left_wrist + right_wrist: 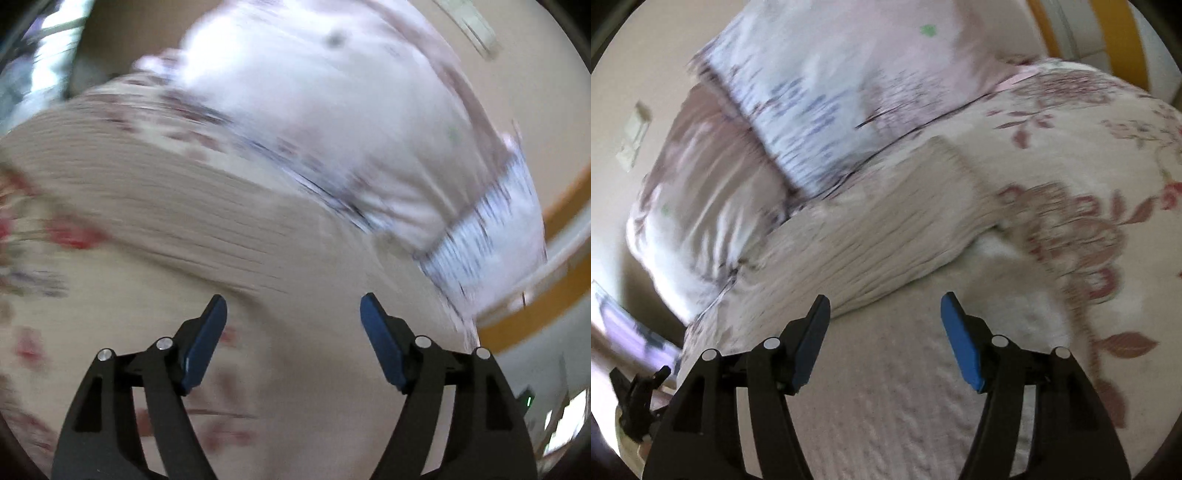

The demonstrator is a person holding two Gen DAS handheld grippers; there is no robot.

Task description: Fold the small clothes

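Note:
A beige ribbed garment (886, 236) lies on the flowered bedspread (1108, 155), just beyond my right gripper (884, 308). The right gripper is open and empty, its blue pads (960, 347) a little short of the garment's near edge. In the left wrist view the same beige ribbed cloth (166, 206) stretches across the middle, blurred by motion. My left gripper (293, 306) is open and empty, over the bedspread (280, 387) just below the cloth.
Pale pink pillows (820, 85) lie behind the garment; they also show in the left wrist view (332, 110). A beige wall with a light switch (633, 136) stands behind. A yellow headboard edge (561, 221) is at the right.

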